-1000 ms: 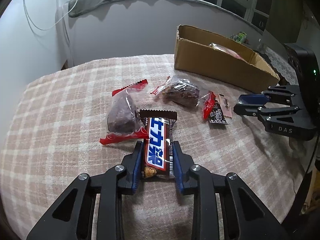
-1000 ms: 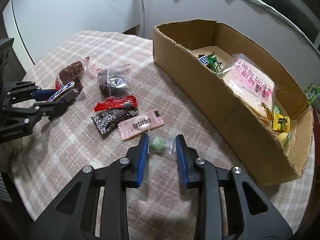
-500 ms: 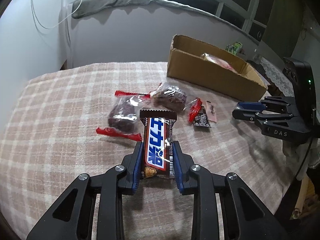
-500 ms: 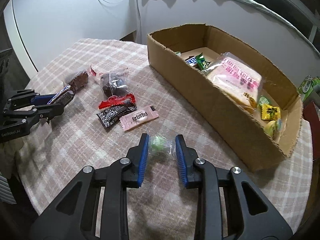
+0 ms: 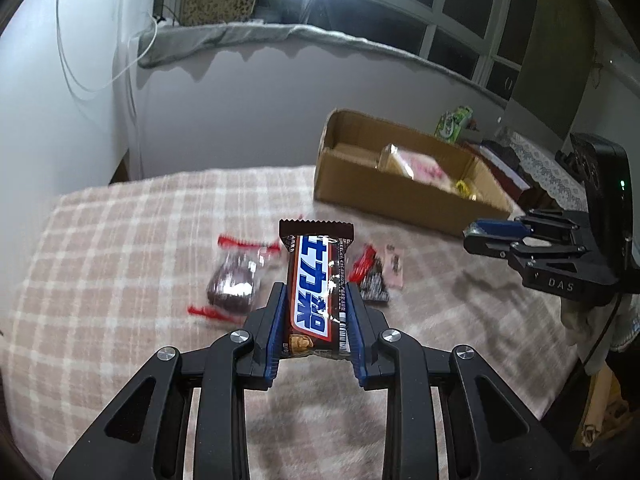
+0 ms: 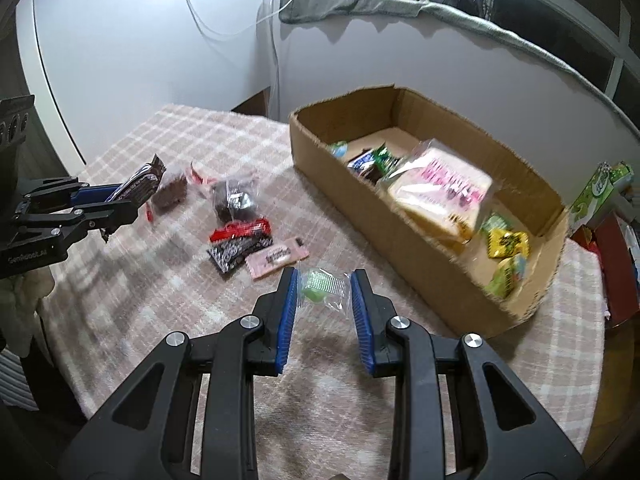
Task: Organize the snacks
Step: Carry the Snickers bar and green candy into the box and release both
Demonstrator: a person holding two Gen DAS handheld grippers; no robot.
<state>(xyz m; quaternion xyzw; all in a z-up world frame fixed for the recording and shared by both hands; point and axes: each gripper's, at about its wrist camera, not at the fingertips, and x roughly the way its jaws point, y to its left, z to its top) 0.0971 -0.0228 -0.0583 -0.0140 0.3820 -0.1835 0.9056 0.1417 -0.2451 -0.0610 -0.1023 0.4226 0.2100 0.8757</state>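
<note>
The left gripper is clamping a chocolate bar, the right gripper a green candy (both lifted); next, carrying them over the cardboard box.

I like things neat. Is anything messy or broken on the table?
Yes. The cardboard box has ragged, torn top edges, and a few wrapped snacks lie scattered on the checked cloth outside it. Nothing looks spilled.

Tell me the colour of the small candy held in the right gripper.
Light green, in a clear wrapper: candy, best in the right wrist view.
</note>
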